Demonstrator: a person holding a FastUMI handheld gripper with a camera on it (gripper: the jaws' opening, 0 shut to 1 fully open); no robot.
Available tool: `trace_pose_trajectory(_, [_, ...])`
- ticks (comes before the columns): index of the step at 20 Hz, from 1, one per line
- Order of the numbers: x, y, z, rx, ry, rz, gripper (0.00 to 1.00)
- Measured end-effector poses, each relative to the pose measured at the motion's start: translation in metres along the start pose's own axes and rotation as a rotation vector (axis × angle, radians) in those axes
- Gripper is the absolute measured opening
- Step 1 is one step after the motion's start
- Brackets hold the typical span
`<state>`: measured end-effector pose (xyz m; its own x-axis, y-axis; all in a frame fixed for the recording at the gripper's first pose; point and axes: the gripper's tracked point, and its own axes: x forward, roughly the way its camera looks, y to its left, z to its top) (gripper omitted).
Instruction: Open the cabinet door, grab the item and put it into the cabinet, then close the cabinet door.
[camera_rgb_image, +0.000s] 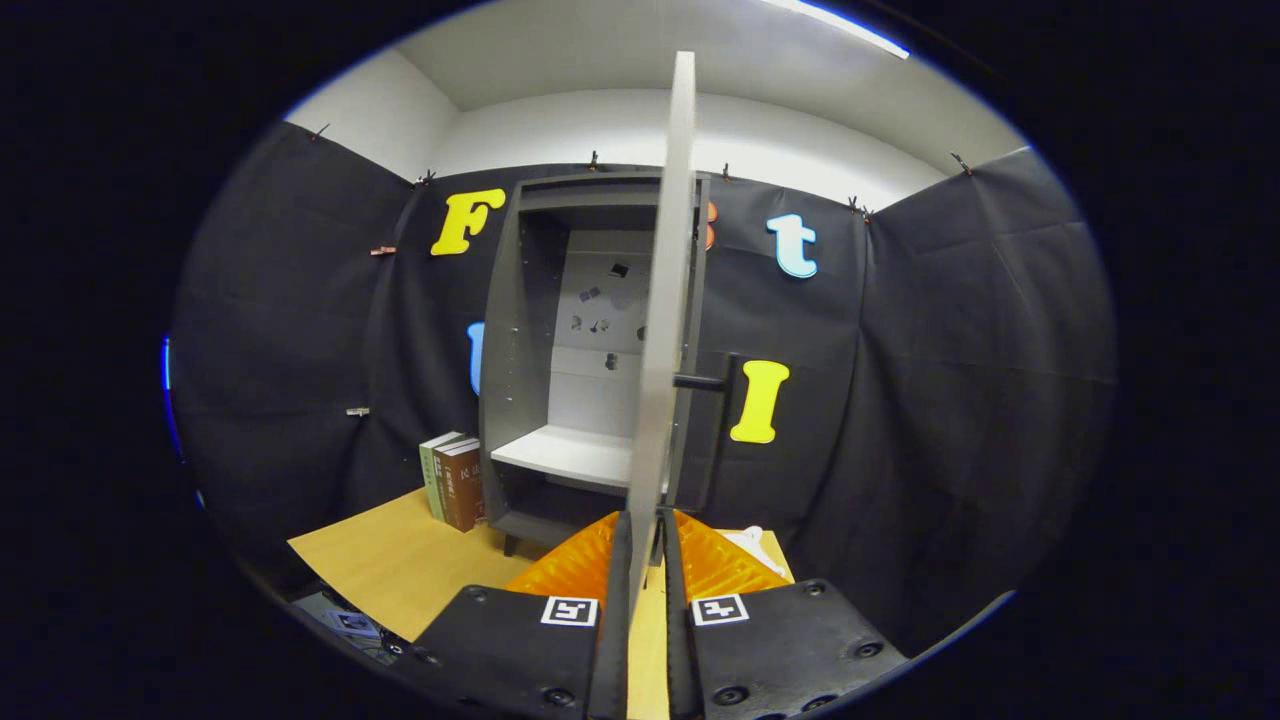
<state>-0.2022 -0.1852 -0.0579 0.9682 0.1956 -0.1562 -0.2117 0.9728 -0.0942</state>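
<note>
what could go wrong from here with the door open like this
The fingers pinch the door by its thin edge rather than the handle, so the grip may slip as the door swings. The handle sticks out on the right side and could catch the black cloth if the door opens wider. The books stand close to the cabinet on the left, so a wide reach towards the shelf might knock them over.

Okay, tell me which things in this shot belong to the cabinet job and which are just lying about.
Part of the job:
- cabinet, open, with a bare white shelf
- cabinet door, seen edge-on, its lower edge between the closed tongs
- door handle
- white item on the table, just right of the tongs

Just lying about:
- books standing left of the cabinet
- table
</note>
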Motion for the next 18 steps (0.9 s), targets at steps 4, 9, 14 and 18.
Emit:
trace_pose_trajectory(4, [0.001,0.061,-0.028,-0.015,0.088,-0.012,0.16])
trace_pose_trajectory(9, [0.015,0.149,-0.080,0.023,0.212,0.027,0.16])
trace_pose_trajectory(14, [0.043,0.201,-0.157,0.020,0.361,0.034,0.16])
trace_pose_trajectory(18, [0.071,0.221,-0.211,0.081,0.487,0.061,0.23])
